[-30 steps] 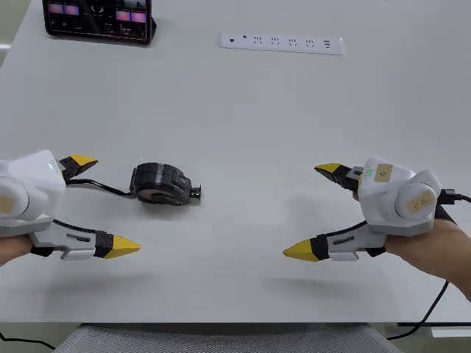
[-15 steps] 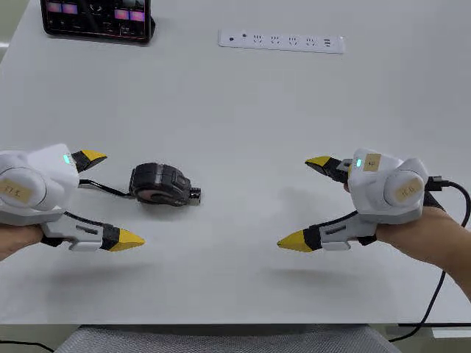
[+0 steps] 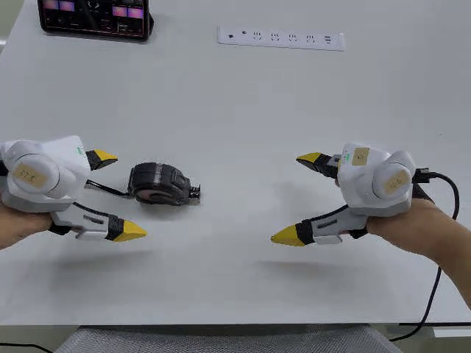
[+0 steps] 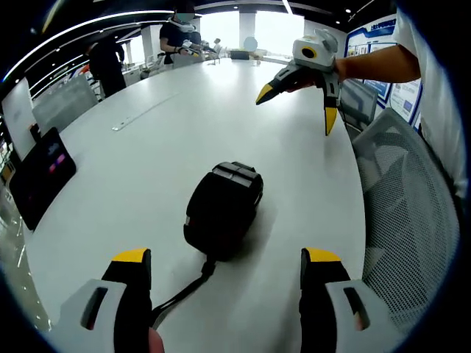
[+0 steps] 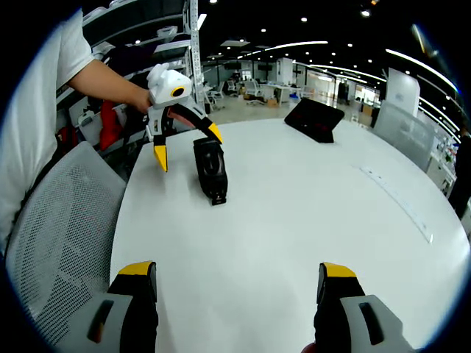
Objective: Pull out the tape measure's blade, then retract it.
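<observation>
Tape measure [image 3: 160, 184] lies on the surface [image 3: 243, 110], left of centre, blade retracted, just ahead of the left tool [image 3: 125, 195], jaws apart. Right tool [image 3: 288, 197], lower right, jaws apart. Power strip [image 3: 280, 38] at top centre.

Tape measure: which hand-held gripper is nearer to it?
The left hand-held gripper, open just beside the tape measure; the right hand-held gripper is well away.

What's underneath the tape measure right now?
The tape measure rests on the bare white table; nothing shows beneath it. Its underside and the table patch it covers are hidden.
</observation>
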